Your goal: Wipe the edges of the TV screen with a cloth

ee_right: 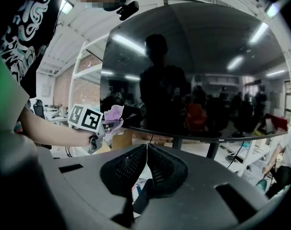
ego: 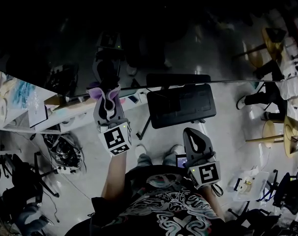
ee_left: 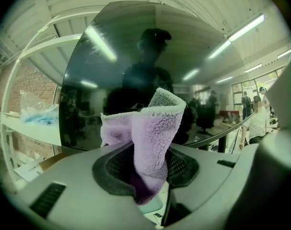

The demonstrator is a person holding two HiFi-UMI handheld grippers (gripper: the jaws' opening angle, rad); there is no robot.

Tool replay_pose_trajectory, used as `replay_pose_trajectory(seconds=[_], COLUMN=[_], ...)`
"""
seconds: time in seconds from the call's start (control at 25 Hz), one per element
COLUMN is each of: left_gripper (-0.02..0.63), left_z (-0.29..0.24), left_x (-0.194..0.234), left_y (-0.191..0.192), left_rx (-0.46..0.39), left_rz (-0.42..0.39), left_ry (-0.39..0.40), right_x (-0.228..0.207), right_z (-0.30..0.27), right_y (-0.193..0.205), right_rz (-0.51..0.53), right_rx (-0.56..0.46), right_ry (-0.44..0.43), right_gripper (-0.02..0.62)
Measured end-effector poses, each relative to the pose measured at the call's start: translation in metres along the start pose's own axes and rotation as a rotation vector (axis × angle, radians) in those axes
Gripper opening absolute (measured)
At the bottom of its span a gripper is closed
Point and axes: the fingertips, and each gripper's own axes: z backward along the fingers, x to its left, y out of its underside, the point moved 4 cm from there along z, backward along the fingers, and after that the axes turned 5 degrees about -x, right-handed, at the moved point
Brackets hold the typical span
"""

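Though TV screen [ego: 178, 38] dim overhead, left tongs [ee_left: 147, 166] tight on cloth [ee_left: 145, 128], right tongs [ee_right: 146, 164] together, empty.

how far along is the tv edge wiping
Done: the left gripper has the cloth in its jaws. In hand: it's held at the lower left corner of the TV screen. Left: the edges; nothing shows as wiped. Right gripper is shut, empty.
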Motion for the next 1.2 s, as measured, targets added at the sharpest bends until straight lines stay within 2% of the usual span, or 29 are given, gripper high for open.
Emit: replay_pose_trajectory(seconds=[0.36, 0.68, 1.2], left_gripper=[0.141, 0.14, 0.14], left_z=[-0.003, -0.001, -0.006], left_x=[-0.018, -0.032, -0.07], left_y=[0.002, -0.001, -0.005], left_rx=[0.006, 0.009, 0.023], left_rz=[-0.017, -0.012, -0.03], left_ry=[0.047, 0.082, 0.184], right_x=[-0.039, -0.043, -0.055], right_z=[0.021, 0.031, 0.044], right_y=[0.01, 0.007, 0.007], right_rz=[-0.014, -0.016, -0.03], right_rx=[0.002, -0.008, -0.019], right_ry=[0.106, 0.127, 0.173], right_gripper=[0.029, 0.029, 0.029])
